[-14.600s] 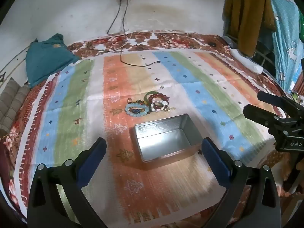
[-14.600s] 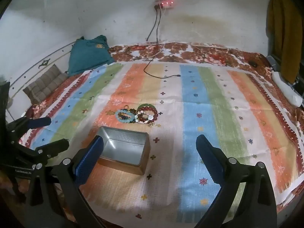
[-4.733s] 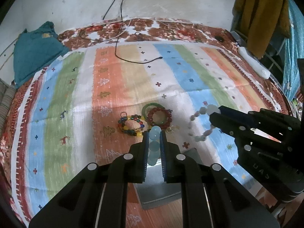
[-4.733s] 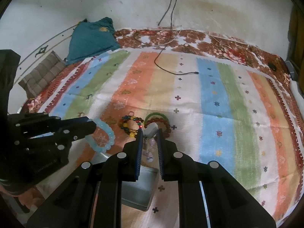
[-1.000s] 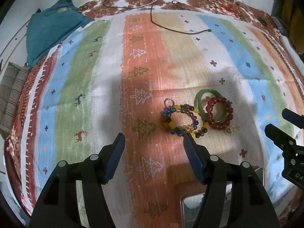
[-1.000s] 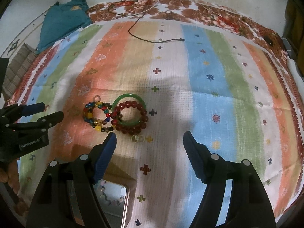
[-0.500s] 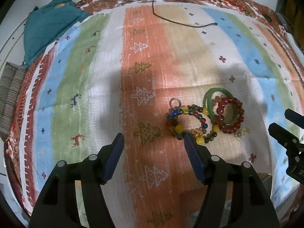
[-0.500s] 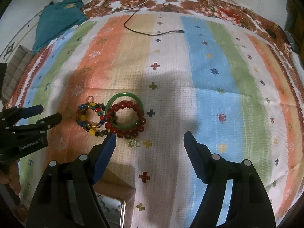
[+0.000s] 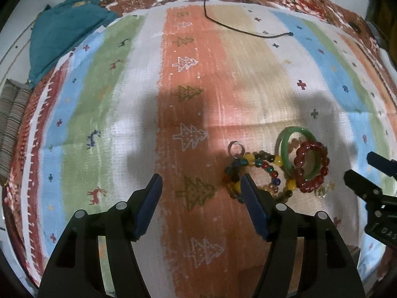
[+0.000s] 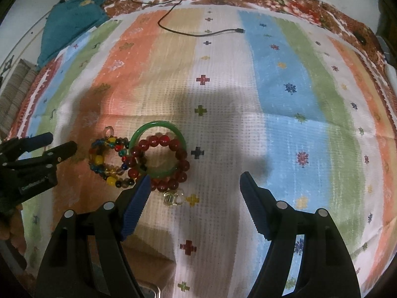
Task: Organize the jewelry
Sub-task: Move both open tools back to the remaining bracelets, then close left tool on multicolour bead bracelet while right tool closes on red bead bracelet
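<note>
Jewelry lies in a small cluster on the striped bedspread (image 10: 248,99), left of centre in the right wrist view and right of centre in the left wrist view. Largest is the green bangle (image 10: 158,125), a stiff, smooth ring; we judge it hard and slippery, likely brittle if dropped, best pinched across its bare upper rim. Lying on it and overlapping its lower edge is the red bead bracelet (image 10: 173,144), probably strung on elastic, so it will sag and roll; we would grip across two or three beads. Touching it on the left is the multicolour bead bracelet (image 10: 109,164) with a metal ring (image 9: 237,147) at its top, light and floppy as well. Smallest is a clear ring (image 10: 173,198) just below the red beads, easy to lose between the pads.

Our left tool (image 9: 201,191) and right tool (image 10: 193,188) both stand wide open above the bedspread, holding nothing.
</note>
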